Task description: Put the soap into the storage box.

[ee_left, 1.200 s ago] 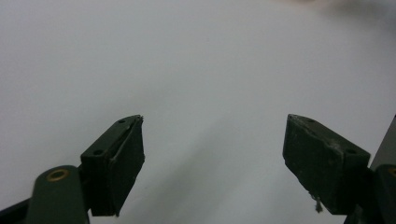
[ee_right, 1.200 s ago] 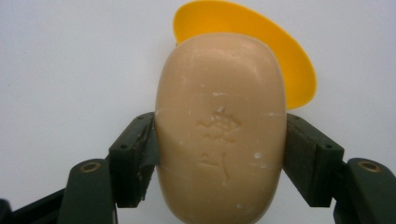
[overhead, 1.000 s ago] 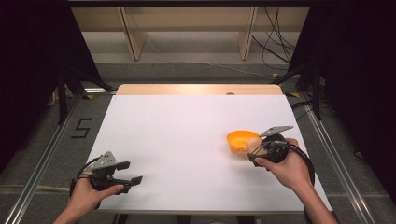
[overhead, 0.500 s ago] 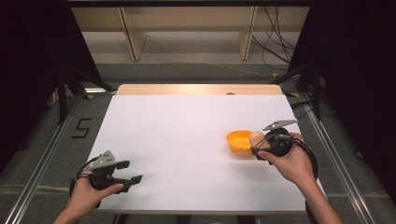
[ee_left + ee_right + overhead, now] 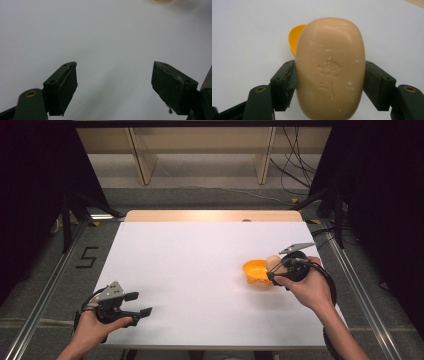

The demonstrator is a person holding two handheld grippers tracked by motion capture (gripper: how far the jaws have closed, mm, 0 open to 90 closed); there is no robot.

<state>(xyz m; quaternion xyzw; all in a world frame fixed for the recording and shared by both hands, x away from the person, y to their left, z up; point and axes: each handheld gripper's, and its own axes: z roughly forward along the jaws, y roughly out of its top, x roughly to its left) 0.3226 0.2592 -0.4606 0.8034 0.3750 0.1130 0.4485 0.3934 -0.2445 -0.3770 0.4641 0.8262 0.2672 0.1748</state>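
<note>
A tan bar of soap [image 5: 330, 67] with a stamped mark is clamped across its width by my right gripper [image 5: 329, 86]; both black pads press on its sides. In the high view that right gripper [image 5: 276, 270] is at the table's right side, holding the soap [image 5: 273, 262] just above the right edge of an orange dish [image 5: 257, 272]. The orange dish [image 5: 295, 40] peeks out behind the soap. My left gripper [image 5: 141, 304] rests near the front left of the table. Its jaws stand wide apart with only white surface between them, as the left gripper [image 5: 113, 85] view shows.
The white table top [image 5: 200, 265] has a wooden strip [image 5: 210, 215] along its far edge. Metal rails [image 5: 45, 295] run along both sides on the floor. A wooden shelf frame [image 5: 200, 150] and loose cables [image 5: 295, 170] lie beyond the table.
The right hand with the soap has shifted slightly right and a little up beside the orange dish. The left hand has stayed put.
</note>
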